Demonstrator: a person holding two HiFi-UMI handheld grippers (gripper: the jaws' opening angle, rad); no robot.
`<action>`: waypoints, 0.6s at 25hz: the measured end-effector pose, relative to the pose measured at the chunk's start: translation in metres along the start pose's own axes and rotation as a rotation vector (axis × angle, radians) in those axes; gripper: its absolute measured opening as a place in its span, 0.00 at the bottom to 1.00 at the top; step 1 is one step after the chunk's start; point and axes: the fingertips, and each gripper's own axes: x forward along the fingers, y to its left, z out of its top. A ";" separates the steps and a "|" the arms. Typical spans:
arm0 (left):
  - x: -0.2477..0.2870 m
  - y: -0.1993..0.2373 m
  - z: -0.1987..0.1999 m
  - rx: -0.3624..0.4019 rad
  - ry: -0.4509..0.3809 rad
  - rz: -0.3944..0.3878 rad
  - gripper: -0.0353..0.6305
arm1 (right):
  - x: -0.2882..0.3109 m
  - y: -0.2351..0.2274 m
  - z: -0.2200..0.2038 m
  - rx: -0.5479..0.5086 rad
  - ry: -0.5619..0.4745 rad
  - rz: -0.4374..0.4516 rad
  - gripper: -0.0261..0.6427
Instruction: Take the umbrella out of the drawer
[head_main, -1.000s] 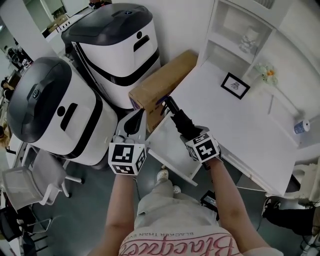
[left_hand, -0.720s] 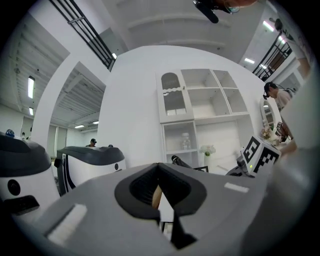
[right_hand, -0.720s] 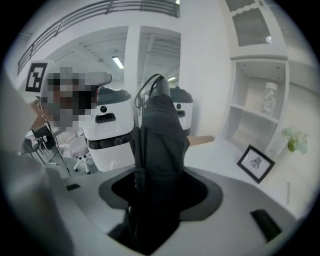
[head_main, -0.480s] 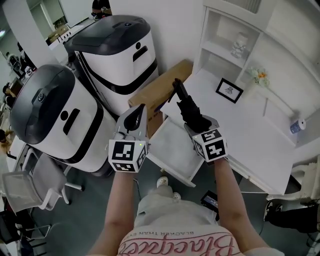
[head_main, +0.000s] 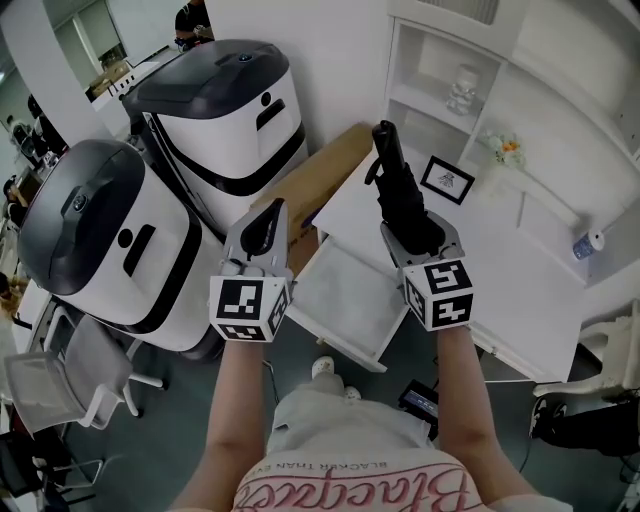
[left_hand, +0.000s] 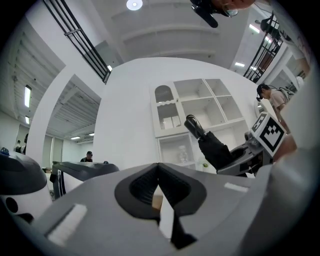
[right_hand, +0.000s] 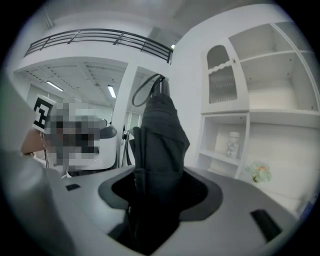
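A black folded umbrella (head_main: 398, 188) stands up out of my right gripper (head_main: 420, 236), which is shut on its lower part above the left end of the white desk (head_main: 520, 280). In the right gripper view the umbrella (right_hand: 158, 142) fills the gap between the jaws of the right gripper (right_hand: 155, 202), its wrist loop at the top. The white drawer (head_main: 345, 300) under the desk edge stands pulled out, its inside bare. My left gripper (head_main: 266, 222) hovers left of the drawer, shut and holding nothing. In the left gripper view the left gripper (left_hand: 159, 176) has its tips together, with the umbrella (left_hand: 212, 147) off to the right.
Two large white and black machines (head_main: 225, 110) (head_main: 95, 230) stand on the left. A cardboard box (head_main: 322, 175) leans between them and the desk. A picture frame (head_main: 447, 180), flowers (head_main: 505, 150) and a shelf unit (head_main: 462, 88) sit at the desk's back. A chair (head_main: 60, 370) is lower left.
My right gripper has risen with the umbrella from the drawer and swung it up over the desk. The left gripper has risen a little.
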 end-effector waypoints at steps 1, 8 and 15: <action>0.000 -0.001 0.003 0.003 -0.006 -0.002 0.06 | -0.005 -0.003 0.005 -0.001 -0.020 -0.013 0.40; -0.002 -0.005 0.017 0.016 -0.036 -0.006 0.06 | -0.033 -0.025 0.033 -0.007 -0.139 -0.103 0.40; -0.004 -0.007 0.026 0.023 -0.058 -0.009 0.06 | -0.060 -0.039 0.055 -0.016 -0.233 -0.172 0.40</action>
